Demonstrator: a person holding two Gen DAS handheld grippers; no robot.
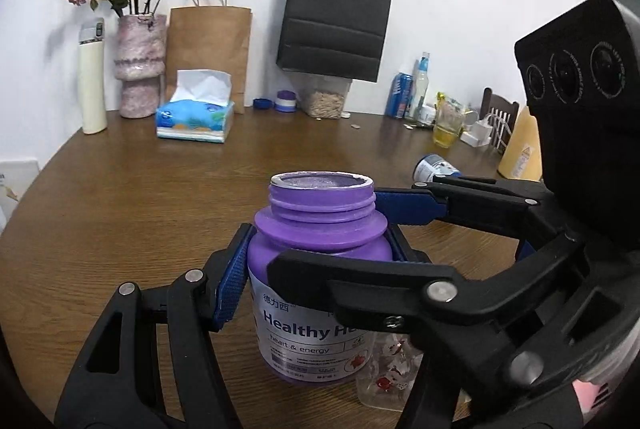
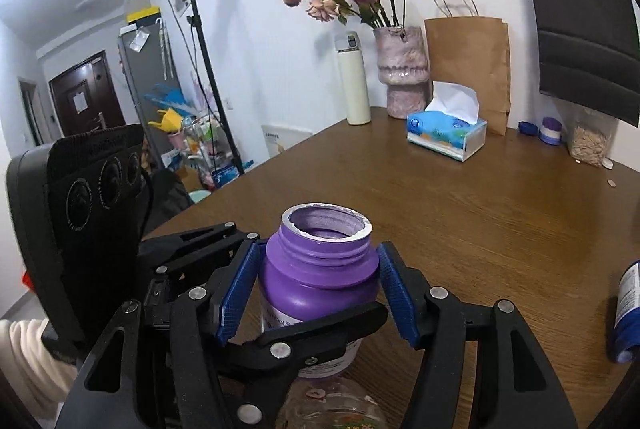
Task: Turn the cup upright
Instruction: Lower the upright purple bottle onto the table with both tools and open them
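Left wrist view: the left gripper has its blue pads pressed against both sides of an upright purple bottle, which stands uncapped on the brown worktop. The right gripper reaches in from the right across the bottle. A clear glass cup with red flower prints sits just beside the bottle's near right base; whether it stands upright cannot be told.

Right wrist view: the right gripper is spread, its pads flanking the bottle's shoulder with gaps either side. The cup shows at the near edge, partly hidden. A tissue box lies far right
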